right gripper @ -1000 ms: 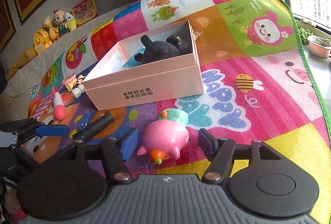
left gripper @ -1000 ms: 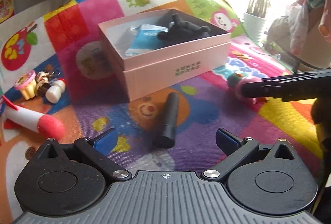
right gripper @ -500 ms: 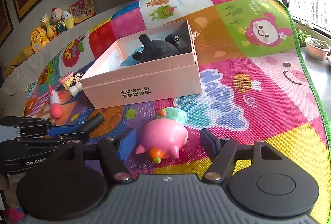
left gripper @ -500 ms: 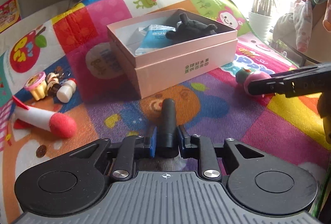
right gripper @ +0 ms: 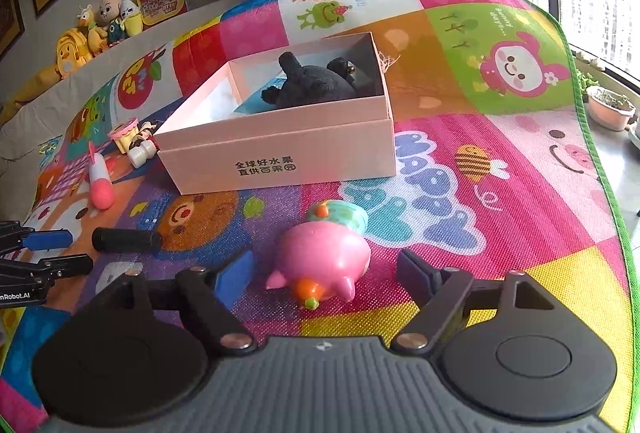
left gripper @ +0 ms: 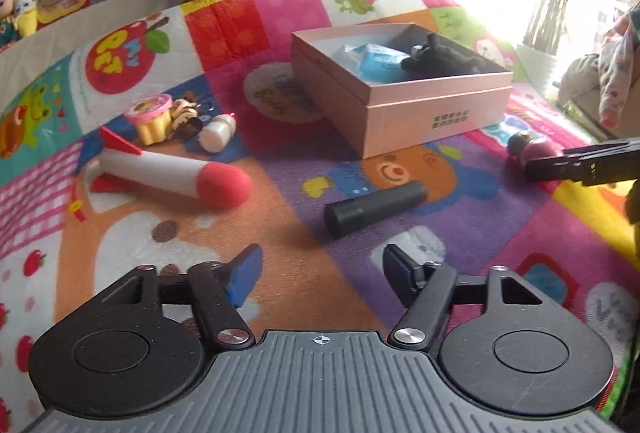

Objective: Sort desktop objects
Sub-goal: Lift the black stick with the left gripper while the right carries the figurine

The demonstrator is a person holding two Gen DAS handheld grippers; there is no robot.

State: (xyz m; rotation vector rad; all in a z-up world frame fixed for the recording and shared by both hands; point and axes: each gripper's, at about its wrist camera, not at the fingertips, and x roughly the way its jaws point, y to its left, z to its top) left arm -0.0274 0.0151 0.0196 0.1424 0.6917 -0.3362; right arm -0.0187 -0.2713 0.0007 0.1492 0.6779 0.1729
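Your right gripper (right gripper: pixel 326 273), jaws just widened and empty, has the pink pig toy (right gripper: pixel 320 261) lying between them, snout toward you, the left gripper (left gripper: pixel 320 269) farther off.

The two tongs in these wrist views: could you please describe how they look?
Both the left tongs and right tongs have black linkage arms with silver pivot screws, round black discs, a ribbed grey body bearing a small crosshair mark, and blue finger pads. White lettering marks the left one's side.
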